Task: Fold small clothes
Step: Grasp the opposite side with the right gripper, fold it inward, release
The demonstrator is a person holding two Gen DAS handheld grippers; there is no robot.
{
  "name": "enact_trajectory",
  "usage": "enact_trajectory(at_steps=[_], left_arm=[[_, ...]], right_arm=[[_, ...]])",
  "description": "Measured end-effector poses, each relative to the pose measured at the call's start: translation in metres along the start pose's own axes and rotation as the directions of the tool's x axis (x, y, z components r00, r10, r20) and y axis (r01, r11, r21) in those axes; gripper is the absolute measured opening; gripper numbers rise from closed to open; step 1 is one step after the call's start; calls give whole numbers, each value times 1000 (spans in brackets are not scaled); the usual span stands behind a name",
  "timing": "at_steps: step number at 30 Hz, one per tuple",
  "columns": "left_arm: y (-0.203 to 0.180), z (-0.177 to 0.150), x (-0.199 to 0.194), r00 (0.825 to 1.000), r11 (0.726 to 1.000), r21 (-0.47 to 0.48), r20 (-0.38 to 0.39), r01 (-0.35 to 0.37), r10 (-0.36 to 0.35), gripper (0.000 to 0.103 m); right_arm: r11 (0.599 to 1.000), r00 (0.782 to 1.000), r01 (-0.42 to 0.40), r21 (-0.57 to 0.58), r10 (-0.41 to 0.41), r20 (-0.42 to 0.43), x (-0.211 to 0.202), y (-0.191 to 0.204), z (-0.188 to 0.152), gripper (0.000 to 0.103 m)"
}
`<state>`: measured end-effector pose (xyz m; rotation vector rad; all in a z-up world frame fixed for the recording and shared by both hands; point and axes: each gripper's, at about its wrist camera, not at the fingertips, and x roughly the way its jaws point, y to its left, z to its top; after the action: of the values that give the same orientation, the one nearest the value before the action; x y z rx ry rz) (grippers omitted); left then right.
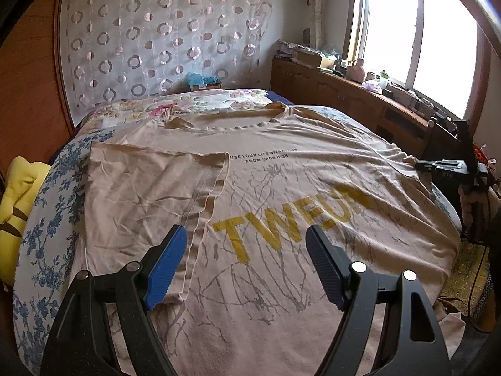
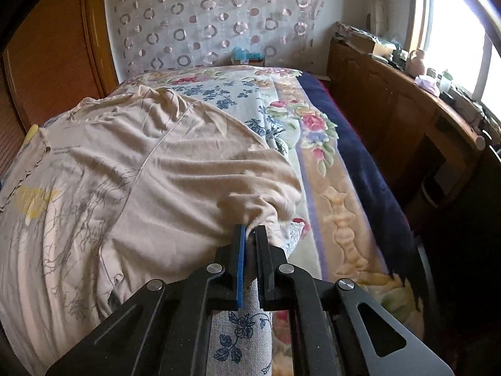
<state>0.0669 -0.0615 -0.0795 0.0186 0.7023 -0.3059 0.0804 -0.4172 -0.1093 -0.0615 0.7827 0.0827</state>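
My left gripper (image 1: 245, 241) hangs wide apart, empty, low in frame over the beige T-shirt (image 1: 281, 188) spread across the bed (image 1: 47, 219). My right gripper (image 2: 249, 235), lower centre, pinches the shirt's bunched sleeve (image 2: 250, 206).

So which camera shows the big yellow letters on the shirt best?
The left wrist view. There the yellow letters lie flat in the middle of the shirt, just ahead of the open left gripper, and can mostly be read. The right wrist view shows only a blurred yellow patch at its left edge.
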Motion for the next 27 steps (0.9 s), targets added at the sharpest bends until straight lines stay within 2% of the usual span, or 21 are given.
enact_trajectory(at_steps=[6,12,15,17,21,25,27], left_arm=[[0,-1,4,1000,1000,-2,-7,-3,3,79],[1,-2,5,1000,1000,-6,-10,-4,4,79],[2,-2,5,1000,1000,-6,-11,-3,3,79],[2,-2,5,1000,1000,-7,-11,-4,4,79],[2,-2,5,1000,1000,-8,-12,-3,3,79],[2,-2,5,1000,1000,-8,-12,-3,3,79],[2,-2,5,1000,1000,-7,-12,-4,4,79]], right_arm=[[999,993,-37,-2,37,108,-27,18,18,4],[985,973,-133,-109,151,175,-52,75,33,4],[966,962,-203,-158,227,152,-49,108,31,4],[950,957,-246,-191,269,107,-38,132,24,4],[937,960,-264,-226,279,33,-15,159,10,4],[938,960,-272,-213,279,4,-1,166,12,16],[941,959,-277,-196,284,10,-4,162,14,29]])
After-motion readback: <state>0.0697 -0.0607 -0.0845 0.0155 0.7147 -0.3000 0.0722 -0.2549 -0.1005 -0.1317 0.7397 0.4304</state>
